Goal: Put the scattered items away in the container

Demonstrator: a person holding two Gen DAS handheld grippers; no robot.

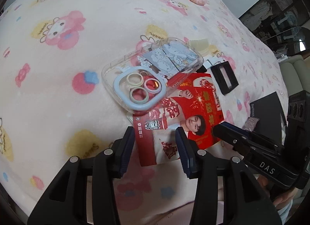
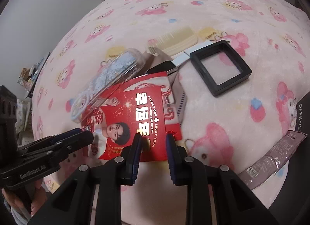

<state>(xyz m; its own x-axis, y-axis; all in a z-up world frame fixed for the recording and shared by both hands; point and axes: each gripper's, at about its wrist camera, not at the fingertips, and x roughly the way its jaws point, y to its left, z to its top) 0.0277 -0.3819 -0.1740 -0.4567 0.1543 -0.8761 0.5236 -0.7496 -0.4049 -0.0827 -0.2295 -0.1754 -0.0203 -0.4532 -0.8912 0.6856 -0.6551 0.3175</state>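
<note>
The fingers of the left gripper (image 1: 156, 141) stand spread, tilted steeply down over the near edge of a red Lucky Cup Coffee leaflet (image 1: 186, 116), with only the leaflet's corner and blanket (image 1: 58, 89) showing in the gap and neither pad pressing on it. The right gripper (image 2: 153, 147) points down just as steeply with its fingers closer together, straddling the leaflet's near edge; whether the pads actually pinch the paper cannot be told. Each gripper shows beside the other, the right one reaching in from the leaflet's right side in the left wrist view, and a bit of the holding hand (image 2: 36, 207) shows below the left one. The leaflet lies flat near the middle of the cartoon-printed pink blanket, and a clear phone case (image 1: 147, 74) with pastel lens rings rests partly on its far left corner. Beyond it lie a cream comb (image 2: 174, 41) and an empty black square frame box (image 2: 220, 68), apart from the leaflet. At the blanket's right edge sit a greyish-purple sachet (image 2: 271, 155) and a dark box marked DAPHNE (image 1: 267, 116).
</note>
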